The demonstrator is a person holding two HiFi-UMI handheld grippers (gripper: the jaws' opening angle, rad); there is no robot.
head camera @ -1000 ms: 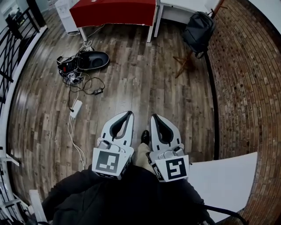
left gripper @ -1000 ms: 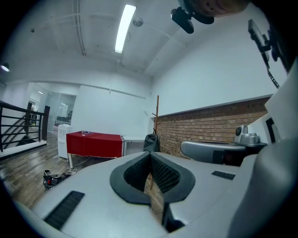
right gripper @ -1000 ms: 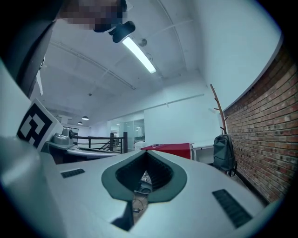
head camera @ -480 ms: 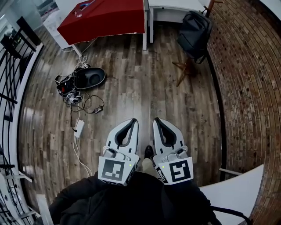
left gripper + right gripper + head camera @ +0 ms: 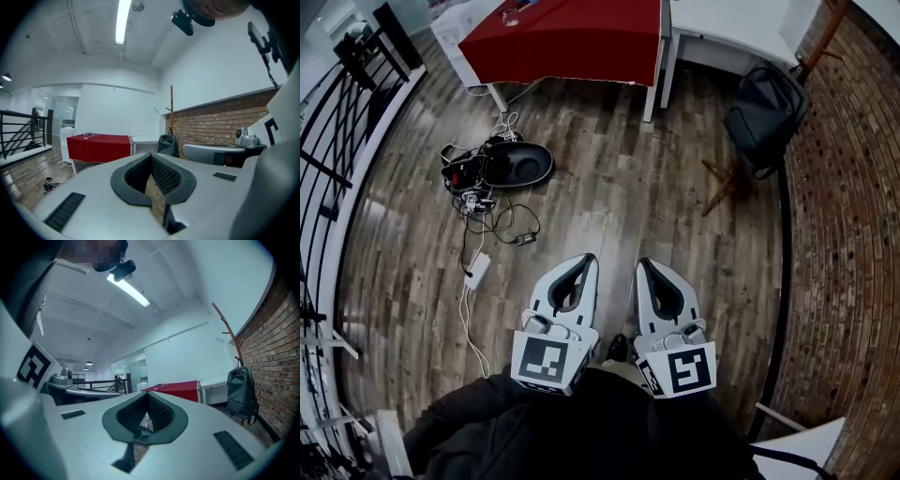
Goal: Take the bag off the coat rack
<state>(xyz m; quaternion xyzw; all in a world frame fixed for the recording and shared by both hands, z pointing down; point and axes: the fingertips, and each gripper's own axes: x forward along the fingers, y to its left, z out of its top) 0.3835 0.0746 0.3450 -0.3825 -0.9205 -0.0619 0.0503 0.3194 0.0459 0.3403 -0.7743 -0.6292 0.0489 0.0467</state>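
Observation:
A dark grey backpack [image 5: 766, 112] hangs on a wooden coat rack [image 5: 817, 47] beside the brick wall, far ahead at the upper right. The backpack [image 5: 241, 392] shows at the right of the right gripper view, and the backpack [image 5: 168, 145] sits near the middle of the left gripper view, under the rack's pole [image 5: 171, 110]. My left gripper [image 5: 589, 260] and right gripper [image 5: 642, 263] are held side by side near my body, both shut and empty, well short of the bag.
A red-covered table [image 5: 567, 37] and a white desk [image 5: 731, 33] stand at the back. A black case [image 5: 517, 164] with tangled cables [image 5: 492, 211] lies on the wooden floor at left. A black railing [image 5: 337, 141] runs along the left, a brick wall [image 5: 848, 234] along the right.
I have walked forward across the floor. The backpack and coat rack have shifted right in the head view; the white board at lower right has slid almost out of view. Both grippers stay shut.

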